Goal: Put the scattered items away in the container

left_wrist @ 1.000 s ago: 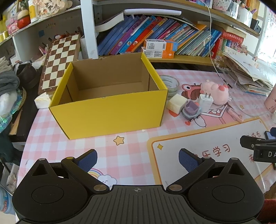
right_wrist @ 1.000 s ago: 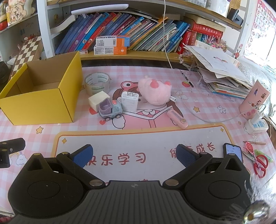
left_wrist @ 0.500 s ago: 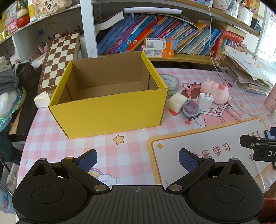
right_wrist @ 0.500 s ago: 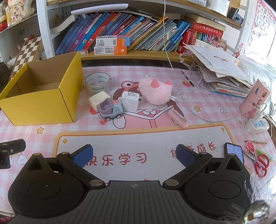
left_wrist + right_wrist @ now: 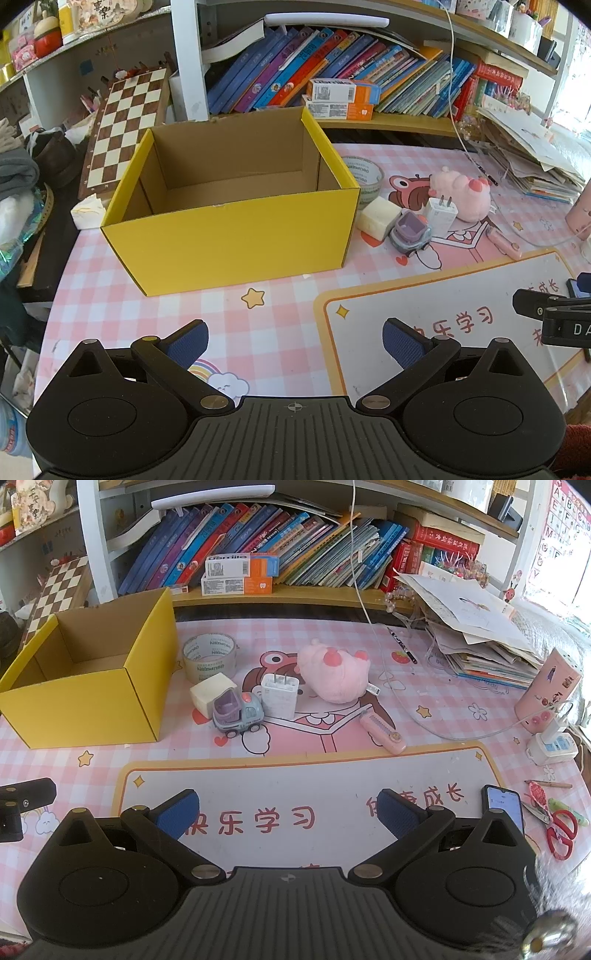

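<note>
An open yellow cardboard box [image 5: 236,236] [image 5: 81,705] stands empty on the pink checked table mat. To its right lie a tape roll [image 5: 209,658] [image 5: 364,176], a cream block [image 5: 212,696] [image 5: 378,218], a small toy truck [image 5: 238,714] [image 5: 410,233], a white charger plug [image 5: 279,696] [image 5: 440,216], a pink plush [image 5: 334,675] [image 5: 461,192] and a pink utility knife [image 5: 382,733] [image 5: 503,242]. My left gripper [image 5: 295,338] hovers open in front of the box. My right gripper [image 5: 288,812] is open above the mat's white panel, short of the items.
Bookshelves with leaning books line the back. A chessboard [image 5: 125,125] leans left of the box. A paper pile [image 5: 476,635], pink tube [image 5: 546,694], power strip [image 5: 552,747], phone [image 5: 502,806] and red scissors [image 5: 559,830] crowd the right side.
The left wrist view has shifted slightly, with the box sitting a little lower and nearer. The right gripper has hardly moved; both stay open.
</note>
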